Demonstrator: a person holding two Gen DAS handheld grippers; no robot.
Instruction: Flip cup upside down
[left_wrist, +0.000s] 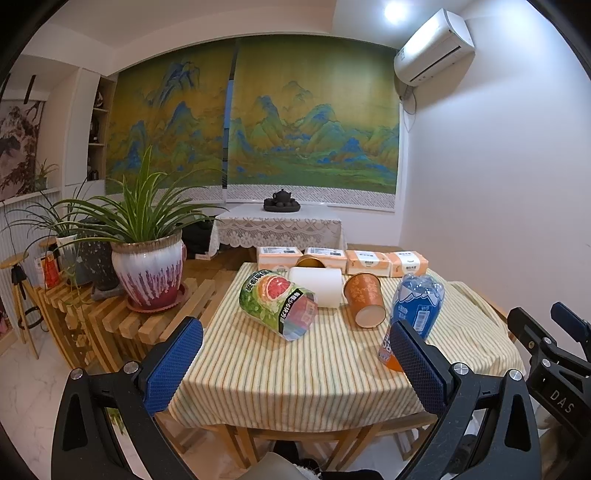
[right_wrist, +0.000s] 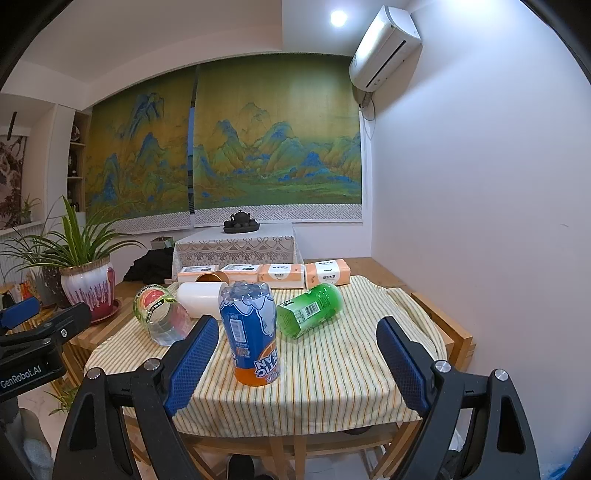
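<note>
Both grippers, left gripper and right gripper, wide open, empty. Orange cup mid-frame lies sideways, untouched; blue cup centre-frame already inverted.

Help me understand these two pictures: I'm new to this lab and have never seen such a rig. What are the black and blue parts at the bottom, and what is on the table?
There is no robot arm: a person holds one hand-held gripper in each hand, and a fisheye camera on each looks forward along its blue-padded jaws. One picture comes from the left gripper, the other from the right gripper. Both stand open and hold nothing.

On the yellow striped tablecloth lie an orange paper cup on its side, a white roll, a clear cup with a grapefruit label, a green bottle-shaped cup on its side, and a blue and orange upside-down plastic cup. Tissue packs line the far edge.
</note>
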